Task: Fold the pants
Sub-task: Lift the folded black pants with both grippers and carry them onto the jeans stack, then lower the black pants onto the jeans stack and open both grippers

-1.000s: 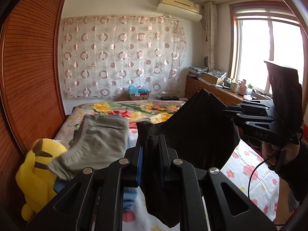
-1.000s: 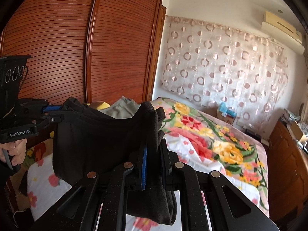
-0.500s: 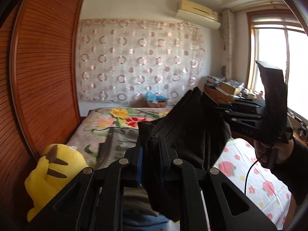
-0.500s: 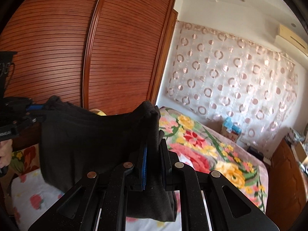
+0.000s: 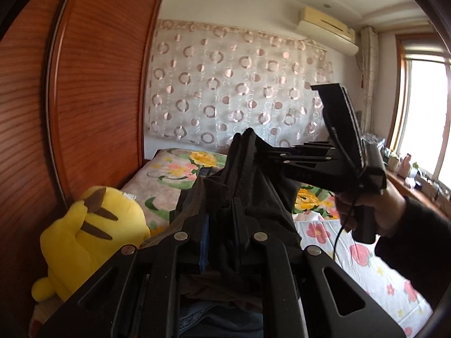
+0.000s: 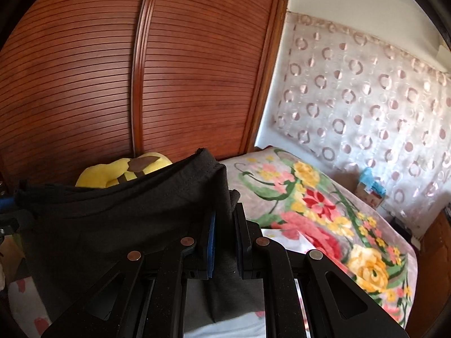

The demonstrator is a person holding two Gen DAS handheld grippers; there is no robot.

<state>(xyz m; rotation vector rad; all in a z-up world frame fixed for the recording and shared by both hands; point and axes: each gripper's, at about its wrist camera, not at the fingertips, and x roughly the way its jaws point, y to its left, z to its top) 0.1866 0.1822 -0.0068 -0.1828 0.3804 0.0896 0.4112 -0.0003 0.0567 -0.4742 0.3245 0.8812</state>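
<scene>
Both my grippers, left gripper [image 5: 221, 225] & right gripper [image 6: 225, 233], pinch the black pants [image 6: 112, 214], bunched in air over the bed [image 6: 324, 197]'s wardrobe-side edge; looks folded, prob. only laying down left.

Left side: wardrobe doors [image 6: 112, 84] form a continuous wall along the bed [image 6: 324, 197]; no passage.
Left near corner: yellow plush toy [image 5: 84, 236] against the doors.
Below grippers: clothes pile [image 5: 220, 315] occupies the bed.
Between grippers: span blocked by the held black pants [image 6: 112, 219].
Right side: flowered sheet [image 5: 366, 256] lies bare.
</scene>
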